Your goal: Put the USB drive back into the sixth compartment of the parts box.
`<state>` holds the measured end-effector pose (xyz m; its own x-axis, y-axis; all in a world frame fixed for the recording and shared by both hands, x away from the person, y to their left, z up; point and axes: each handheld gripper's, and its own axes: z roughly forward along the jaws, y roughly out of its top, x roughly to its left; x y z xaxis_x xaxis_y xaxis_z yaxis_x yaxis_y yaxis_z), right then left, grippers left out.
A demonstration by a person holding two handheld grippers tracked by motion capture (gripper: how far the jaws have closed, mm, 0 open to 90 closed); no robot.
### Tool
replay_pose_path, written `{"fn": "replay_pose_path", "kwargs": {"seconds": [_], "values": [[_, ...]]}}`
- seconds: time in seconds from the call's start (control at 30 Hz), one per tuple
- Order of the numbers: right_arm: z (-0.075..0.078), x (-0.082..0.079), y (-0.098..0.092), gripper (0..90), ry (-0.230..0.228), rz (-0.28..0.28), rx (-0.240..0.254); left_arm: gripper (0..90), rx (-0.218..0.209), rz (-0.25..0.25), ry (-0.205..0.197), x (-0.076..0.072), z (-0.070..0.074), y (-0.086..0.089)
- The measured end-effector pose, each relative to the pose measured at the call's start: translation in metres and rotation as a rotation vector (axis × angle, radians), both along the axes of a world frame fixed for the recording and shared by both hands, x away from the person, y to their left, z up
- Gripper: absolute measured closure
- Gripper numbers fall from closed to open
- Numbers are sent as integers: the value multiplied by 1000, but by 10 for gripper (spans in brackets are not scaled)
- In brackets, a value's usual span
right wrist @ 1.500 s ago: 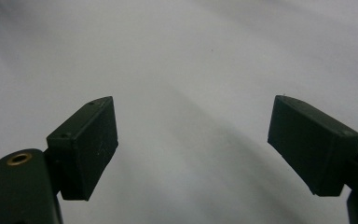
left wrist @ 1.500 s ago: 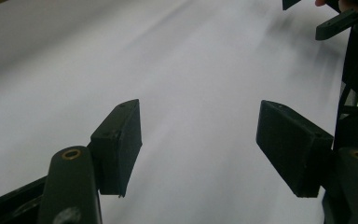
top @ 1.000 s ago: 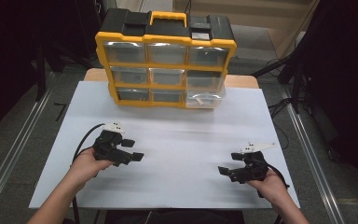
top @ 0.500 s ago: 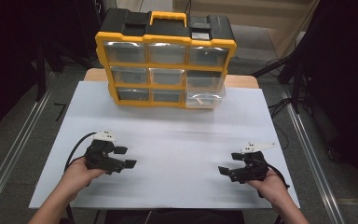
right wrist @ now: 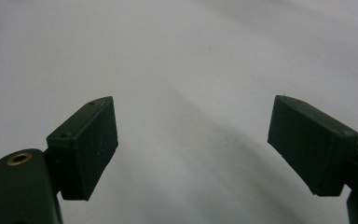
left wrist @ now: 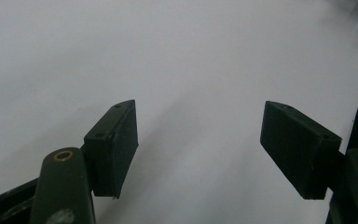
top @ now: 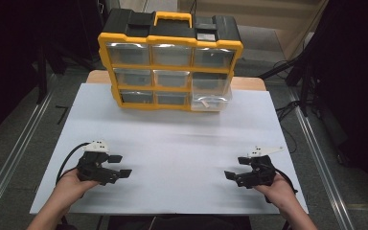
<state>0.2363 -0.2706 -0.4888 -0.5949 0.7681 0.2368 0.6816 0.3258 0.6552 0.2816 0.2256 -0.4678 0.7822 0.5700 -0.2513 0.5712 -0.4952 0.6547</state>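
Now I am drawing my left tongs (top: 117, 165) back toward me across the white worktop (top: 182, 139), both pairs released and empty; right tongs (top: 233, 173) resting idle, drawer organizer (top: 170, 60) waiting untouched at the far edge.

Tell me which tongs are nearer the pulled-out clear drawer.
Right. The right tongs sit below the drawer, slightly right; the left tongs are farther, off to its lower left.
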Motion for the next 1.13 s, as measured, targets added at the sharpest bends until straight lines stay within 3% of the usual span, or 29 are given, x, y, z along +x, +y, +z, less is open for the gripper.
{"fn": "replay_pose_path", "kwargs": {"seconds": [0.23,1.0,1.13], "values": [[0,0,0,141,1,-1,0,288,6,20,-6,2,-1,5],[-1,0,0,141,3,0,-3,288,16,9,3,2,-4,4],[-1,0,0,141,1,5,-8,221,35,30,-7,4,-6,4]]}}
